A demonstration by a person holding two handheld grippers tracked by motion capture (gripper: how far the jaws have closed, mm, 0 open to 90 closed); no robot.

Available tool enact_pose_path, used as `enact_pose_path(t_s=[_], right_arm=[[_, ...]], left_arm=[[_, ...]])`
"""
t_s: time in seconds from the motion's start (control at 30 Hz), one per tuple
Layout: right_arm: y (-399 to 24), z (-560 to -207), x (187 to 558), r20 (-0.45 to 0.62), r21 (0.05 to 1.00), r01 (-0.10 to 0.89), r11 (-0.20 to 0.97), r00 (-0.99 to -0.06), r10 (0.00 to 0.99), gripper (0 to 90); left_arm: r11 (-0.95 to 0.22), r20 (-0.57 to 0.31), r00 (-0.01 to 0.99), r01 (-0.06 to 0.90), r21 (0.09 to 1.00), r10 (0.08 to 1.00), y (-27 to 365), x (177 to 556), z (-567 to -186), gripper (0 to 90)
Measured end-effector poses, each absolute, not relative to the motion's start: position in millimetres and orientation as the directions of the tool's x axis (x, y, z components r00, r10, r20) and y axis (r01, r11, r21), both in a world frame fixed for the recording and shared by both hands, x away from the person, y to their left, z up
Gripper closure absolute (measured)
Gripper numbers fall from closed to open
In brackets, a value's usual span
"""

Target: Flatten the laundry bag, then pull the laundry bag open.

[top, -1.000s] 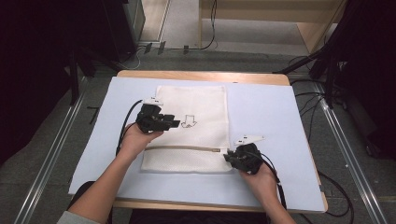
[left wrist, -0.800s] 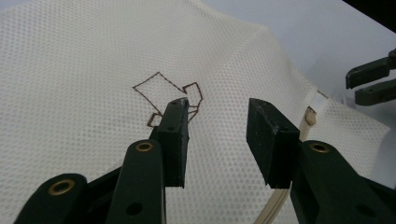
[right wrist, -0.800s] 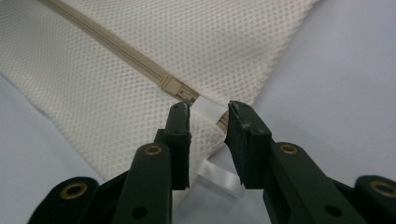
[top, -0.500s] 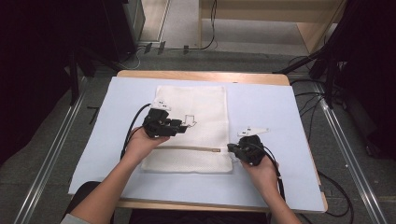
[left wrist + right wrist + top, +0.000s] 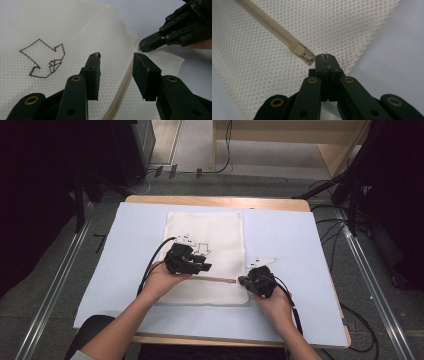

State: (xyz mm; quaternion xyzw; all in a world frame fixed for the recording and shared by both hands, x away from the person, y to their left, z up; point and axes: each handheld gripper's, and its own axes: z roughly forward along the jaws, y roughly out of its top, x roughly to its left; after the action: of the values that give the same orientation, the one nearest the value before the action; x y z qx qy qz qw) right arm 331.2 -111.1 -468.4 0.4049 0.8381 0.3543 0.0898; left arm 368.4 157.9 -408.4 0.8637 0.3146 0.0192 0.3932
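Bearing no readable writing, mesh bag (image 5: 75, 27) shows a stitched arrow outline (image 5: 43, 58).

The flat white mesh bag (image 5: 207, 257) has a fine dotted weave, a brown stitched arrow outline (image 5: 43, 58) and a beige zipper (image 5: 274, 31). It lies on a pale lavender-blue mat (image 5: 290, 240) over the light wooden table (image 5: 215, 200). Both grippers are black with brass-coloured rivets.
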Motion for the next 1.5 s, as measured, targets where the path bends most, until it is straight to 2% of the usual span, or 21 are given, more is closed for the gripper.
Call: enact_pose_path(t_s=[0.2, 0.8, 1.5], right_arm=[[-112, -471, 330, 0.145, 0.677, 0.611, 0.41, -0.657, 0.739, 90.0], [-113, -471, 330, 0.143, 0.682, 0.602, 0.414, -0.666, 0.732, 90.0], [-112, -472, 327, 0.12, 0.692, 0.584, 0.425, -0.673, 0.73, 90.0]], left_arm=[[-0.521, -0.217, 0.817, 0.52, 0.677, 0.535, 146, 366, -414, 54.7], [-0.569, -0.249, 0.838, 0.52, 0.637, 0.486, 127, 360, -425, 69.7], [-0.602, -0.239, 0.827, 0.541, 0.588, 0.51, 108, 357, -444, 75.6]])
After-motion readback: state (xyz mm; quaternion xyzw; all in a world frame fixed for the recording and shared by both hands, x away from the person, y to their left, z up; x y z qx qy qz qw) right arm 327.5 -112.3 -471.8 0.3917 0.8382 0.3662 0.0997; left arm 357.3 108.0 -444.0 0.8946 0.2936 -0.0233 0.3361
